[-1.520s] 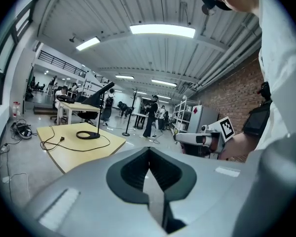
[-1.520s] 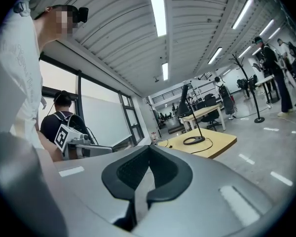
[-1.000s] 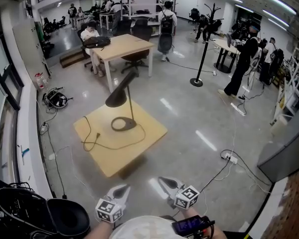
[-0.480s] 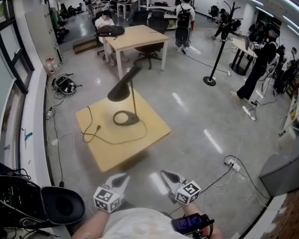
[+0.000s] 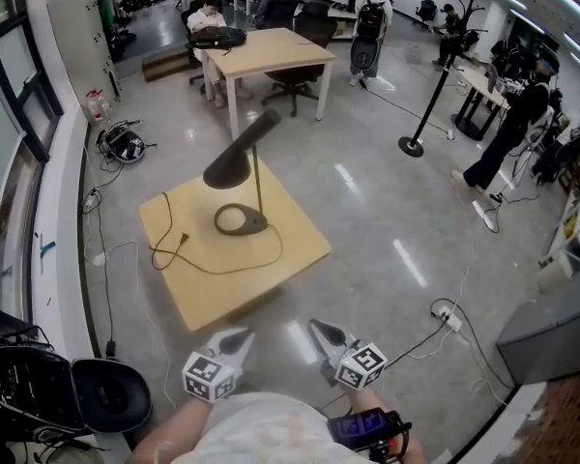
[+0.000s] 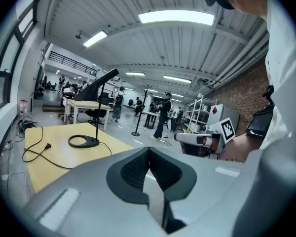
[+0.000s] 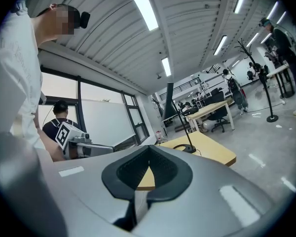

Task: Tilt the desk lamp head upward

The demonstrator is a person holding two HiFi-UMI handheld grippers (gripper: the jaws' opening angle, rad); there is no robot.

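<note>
A black desk lamp stands on a low yellow table [image 5: 280, 249]. Its cone head [image 5: 234, 159] slopes down to the left from a thin stem, above a ring base [image 5: 240, 220], and its cord [image 5: 198, 262] lies loose on the tabletop. My left gripper [image 5: 237, 338] and right gripper [image 5: 321, 332] hang side by side over the floor in front of the table, well short of the lamp. Both are shut with nothing in them. The left gripper view shows the lamp head [image 6: 101, 82] and base [image 6: 84, 141] far beyond my shut left gripper [image 6: 148, 151]. Beyond the right gripper [image 7: 148, 151] stands the lamp [image 7: 170, 96].
A black chair and cables [image 5: 101, 394] sit by the window wall at lower left. A larger desk [image 5: 271, 51] with a seated person stands behind the table. A coat stand [image 5: 423, 114], standing people and a floor power strip [image 5: 447, 314] are to the right.
The head view has shifted, so the table and lamp sit a little higher and nearer. Both grippers stay low and shut. The lamp head's tilt is unchanged.
</note>
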